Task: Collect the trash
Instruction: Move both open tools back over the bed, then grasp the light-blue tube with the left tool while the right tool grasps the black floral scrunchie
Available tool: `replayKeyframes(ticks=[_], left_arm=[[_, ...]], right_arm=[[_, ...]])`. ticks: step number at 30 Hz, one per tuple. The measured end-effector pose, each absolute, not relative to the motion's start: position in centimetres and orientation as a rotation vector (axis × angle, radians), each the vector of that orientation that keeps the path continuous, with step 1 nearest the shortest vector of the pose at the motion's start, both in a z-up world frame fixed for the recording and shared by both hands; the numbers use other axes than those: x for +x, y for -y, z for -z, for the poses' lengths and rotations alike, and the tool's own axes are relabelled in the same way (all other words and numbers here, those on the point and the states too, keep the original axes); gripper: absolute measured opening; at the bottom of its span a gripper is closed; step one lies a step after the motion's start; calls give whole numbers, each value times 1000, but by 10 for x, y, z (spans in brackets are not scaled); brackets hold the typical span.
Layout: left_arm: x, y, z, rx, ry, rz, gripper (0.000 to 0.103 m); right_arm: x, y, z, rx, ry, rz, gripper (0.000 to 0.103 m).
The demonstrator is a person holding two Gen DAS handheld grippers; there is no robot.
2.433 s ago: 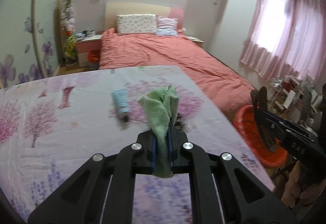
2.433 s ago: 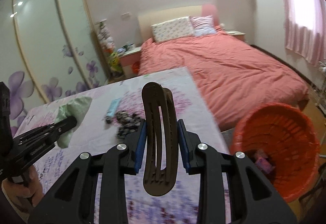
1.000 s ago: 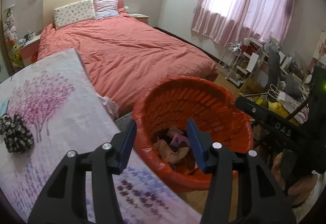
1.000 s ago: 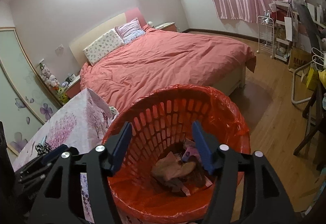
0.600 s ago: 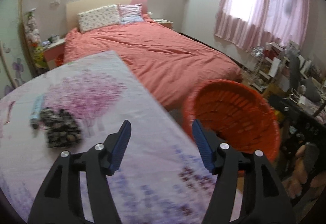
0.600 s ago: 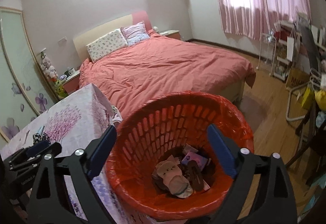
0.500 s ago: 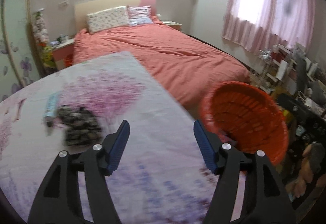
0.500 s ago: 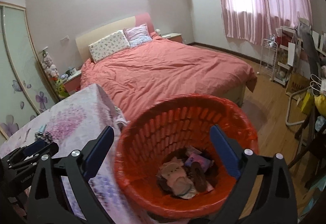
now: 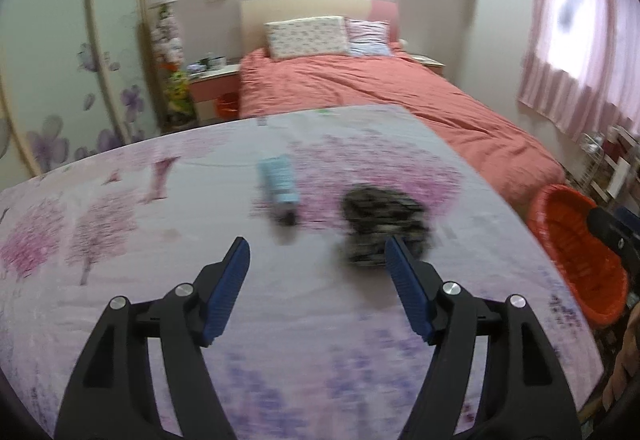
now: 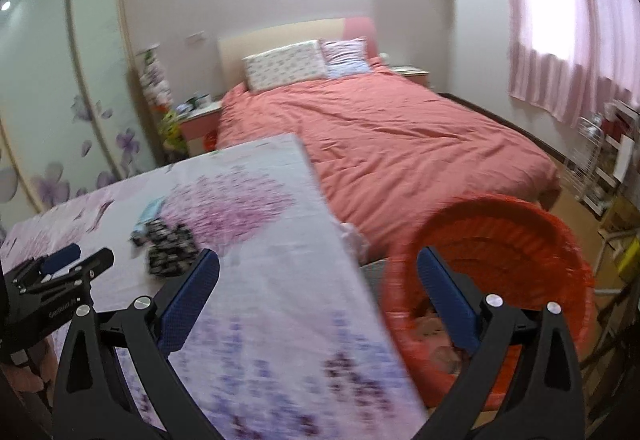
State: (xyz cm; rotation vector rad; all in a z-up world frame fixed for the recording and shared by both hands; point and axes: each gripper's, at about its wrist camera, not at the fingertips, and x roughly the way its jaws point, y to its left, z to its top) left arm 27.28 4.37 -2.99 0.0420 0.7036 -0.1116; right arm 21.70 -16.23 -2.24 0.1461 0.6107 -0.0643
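Both loads dropped in basket (image 10: 520, 240); my left gripper (image 9: 316, 280) and right gripper (image 10: 320, 292), fingers opening and empty, swing back over the tabletop (image 9: 120, 300) toward the tube (image 9: 278, 184) and dark patterned item (image 9: 380, 224).

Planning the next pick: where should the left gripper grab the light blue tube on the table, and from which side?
Grip the light blue tube across its flat mid-body, coming from above and the near side. It lies flat, dark cap toward the left gripper, so the pads close on its long sides. The jaws are opening, nothing between them. Blur hides finer detail.

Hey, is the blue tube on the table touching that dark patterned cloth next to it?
Apart. In the left wrist view, bare tablecloth shows between the blue tube and the dark patterned cloth, though both are blurred.
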Motion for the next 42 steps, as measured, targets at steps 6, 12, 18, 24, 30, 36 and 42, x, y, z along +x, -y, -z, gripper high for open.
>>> replayKeyframes(ticks=[6,12,18,24,30,36,42], left_arm=[[275,-104,34,4,-701,-5,76],[281,-143,40,-23,-714,-71,78],[283,-162,43,-38,-715,-90,78],[290,-164,46,-57,-720,-88,78],[301,-142,47,-42,-724,-60,78],[317,-104,47,-30,-727,5,78],[342,-70,50,-30,-746,45,78]], right_arm=[[246,104,35,31,-689,-5,99],[281,64,44,11,-727,-35,99],[312,50,60,60,-795,-44,97],[323,45,77,33,-874,-22,55],[302,59,72,-43,-855,48,29],[282,107,72,-46,-865,160,28],[276,136,83,5,-875,190,28]])
